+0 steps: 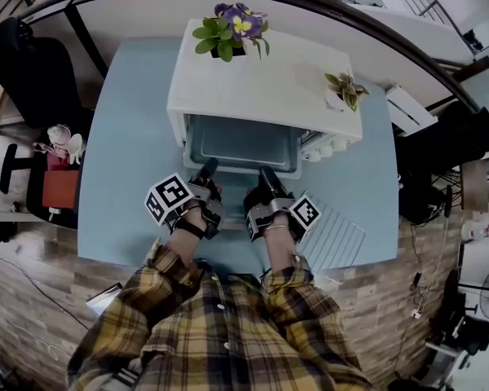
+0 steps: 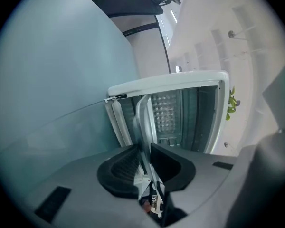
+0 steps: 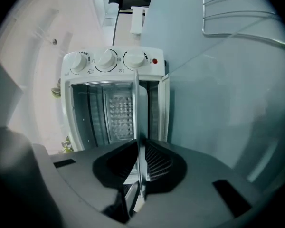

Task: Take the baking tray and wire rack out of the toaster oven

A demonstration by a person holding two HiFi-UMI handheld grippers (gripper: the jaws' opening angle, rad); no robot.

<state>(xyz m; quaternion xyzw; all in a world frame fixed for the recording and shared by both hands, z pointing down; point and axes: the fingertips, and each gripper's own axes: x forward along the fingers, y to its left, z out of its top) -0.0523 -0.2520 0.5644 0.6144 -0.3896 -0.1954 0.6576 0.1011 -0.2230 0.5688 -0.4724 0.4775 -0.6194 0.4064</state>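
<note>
The white toaster oven [image 1: 261, 80] stands on the blue table with its front open. A grey baking tray [image 1: 240, 145] sticks out of the opening. My left gripper [image 1: 208, 169] is shut on the tray's front rim at the left, and the rim [image 2: 145, 122] runs edge-on between its jaws. My right gripper [image 1: 266, 173] is shut on the same rim at the right, where the thin metal edge [image 3: 136, 108] passes between its pads. The wire rack [image 1: 334, 235] lies flat on the table to the right of my right hand, and also shows as the wire rack [image 3: 237, 18] in the right gripper view.
A pot of purple flowers [image 1: 232, 29] and a small plant [image 1: 346, 90] stand on top of the oven. The oven's knobs [image 3: 109, 61] sit on its right side. A black chair [image 1: 24, 63] and a red item [image 1: 59, 187] stand left of the table.
</note>
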